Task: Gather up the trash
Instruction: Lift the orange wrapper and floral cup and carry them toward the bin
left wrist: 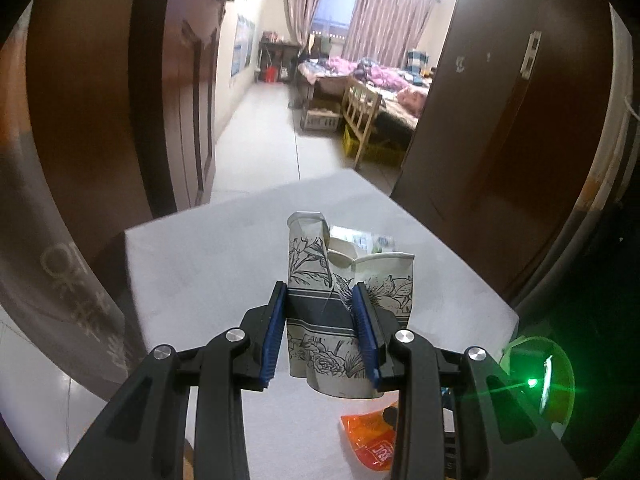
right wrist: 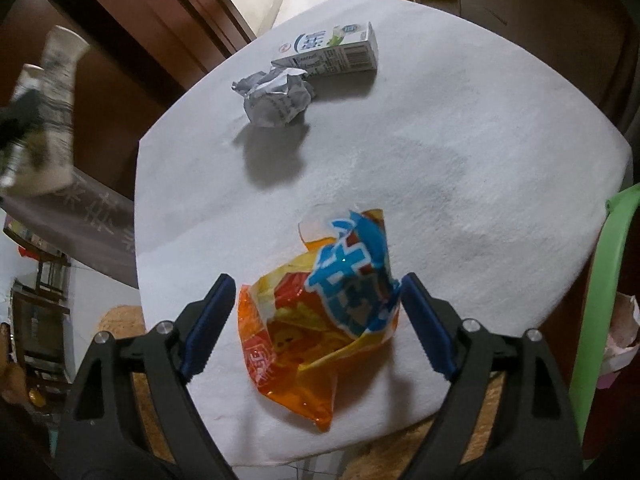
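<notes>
Trash lies scattered over a white-covered surface [right wrist: 460, 168], and part of it is already off the cloth. Crushed paper cups [left wrist: 340, 320], printed with dark line-drawn flowers and a dark band, sit clenched between the blue pads of the left claw [left wrist: 320, 316], which holds them clear above the surface; their rims are folded and dented. In the right wrist view the same cups show as a blur at the far left edge, beyond the edge of the cloth.

An orange snack bag [right wrist: 320, 320] with blue and white lettering rests crumpled on the near part of the surface. The right claw [right wrist: 316, 292] stands released, its jaws spread wide on either side of the bag; the right pad is just at the bag's edge, the left one apart from it, and neither presses in.

Farther back on the cloth lies a crumpled ball of grey and white paper [right wrist: 276, 96], and just behind it, touching or nearly so, a white milk carton [right wrist: 332, 52] lying on its side with a barcode facing up.

Beside the surface, at the right, stands a green plastic chair [right wrist: 608, 280]. Dark brown wooden doors [left wrist: 96, 92] frame the opening beyond, through which a tiled floor [left wrist: 264, 132] leads to a bed [left wrist: 360, 76] with pink bedding below curtains [left wrist: 384, 20].
</notes>
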